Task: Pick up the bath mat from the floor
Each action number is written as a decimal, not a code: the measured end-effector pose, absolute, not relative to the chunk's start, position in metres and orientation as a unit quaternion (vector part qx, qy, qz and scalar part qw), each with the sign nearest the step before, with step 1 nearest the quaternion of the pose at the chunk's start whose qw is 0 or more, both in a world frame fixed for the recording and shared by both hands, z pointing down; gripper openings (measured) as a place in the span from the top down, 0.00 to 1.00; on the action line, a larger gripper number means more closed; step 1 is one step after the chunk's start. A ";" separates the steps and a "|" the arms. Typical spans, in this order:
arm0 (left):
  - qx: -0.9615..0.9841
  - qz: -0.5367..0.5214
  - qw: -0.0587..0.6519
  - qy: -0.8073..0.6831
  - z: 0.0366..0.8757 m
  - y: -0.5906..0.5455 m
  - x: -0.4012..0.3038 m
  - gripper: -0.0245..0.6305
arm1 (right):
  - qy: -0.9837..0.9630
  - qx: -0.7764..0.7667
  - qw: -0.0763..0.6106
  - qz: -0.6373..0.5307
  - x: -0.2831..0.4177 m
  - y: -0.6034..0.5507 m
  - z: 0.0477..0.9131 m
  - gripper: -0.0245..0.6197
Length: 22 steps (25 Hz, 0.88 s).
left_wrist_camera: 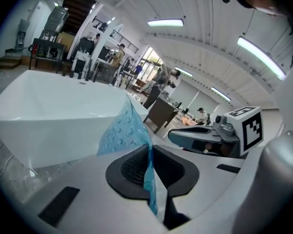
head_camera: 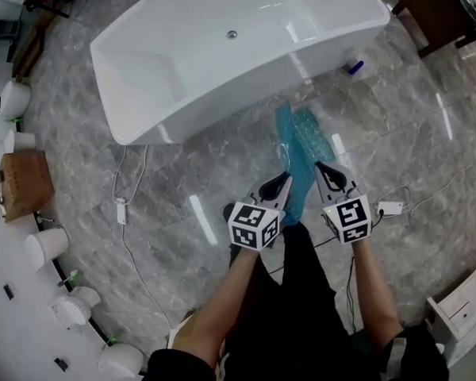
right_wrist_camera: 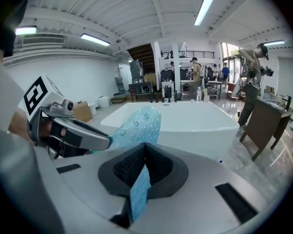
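Observation:
The translucent blue bath mat (head_camera: 298, 155) hangs folded lengthwise in front of the person, its far end near the white bathtub (head_camera: 222, 50). My left gripper (head_camera: 282, 182) is shut on the mat's near edge; in the left gripper view the blue sheet (left_wrist_camera: 123, 130) runs pinched between the dark pads (left_wrist_camera: 132, 167). My right gripper (head_camera: 324, 170) is shut on the same edge a little to the right; in the right gripper view the bubbled mat (right_wrist_camera: 139, 126) passes between its pads (right_wrist_camera: 158, 167). Both grippers are side by side, held above the floor.
The grey marble floor (head_camera: 206, 173) surrounds the tub. A white cable with a box (head_camera: 120, 210) lies left of the person's legs. A cardboard box (head_camera: 20, 182) and white fixtures (head_camera: 47, 247) line the left side. A white cabinet (head_camera: 464, 308) stands at the lower right.

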<state>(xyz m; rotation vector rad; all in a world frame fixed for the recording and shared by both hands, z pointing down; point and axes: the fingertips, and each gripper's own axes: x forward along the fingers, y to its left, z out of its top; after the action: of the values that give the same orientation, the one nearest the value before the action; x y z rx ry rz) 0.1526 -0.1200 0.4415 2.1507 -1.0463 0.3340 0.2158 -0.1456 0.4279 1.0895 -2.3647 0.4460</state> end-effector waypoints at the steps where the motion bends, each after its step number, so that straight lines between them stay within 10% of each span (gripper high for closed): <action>1: 0.835 0.123 0.350 -0.405 0.427 -0.117 0.151 0.91 | -0.868 0.401 0.243 0.162 0.218 -0.144 0.418 0.94; 22: 0.880 -0.023 0.234 -0.412 0.181 -0.099 0.061 0.91 | -0.901 0.415 0.099 0.078 0.143 -0.121 0.202 0.94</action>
<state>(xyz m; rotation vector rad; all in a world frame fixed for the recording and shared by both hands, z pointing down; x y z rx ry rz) 0.0611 -0.0989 0.1807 2.4165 -1.1323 -0.0627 0.1429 -0.1206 0.2015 1.2284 -2.6641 0.2315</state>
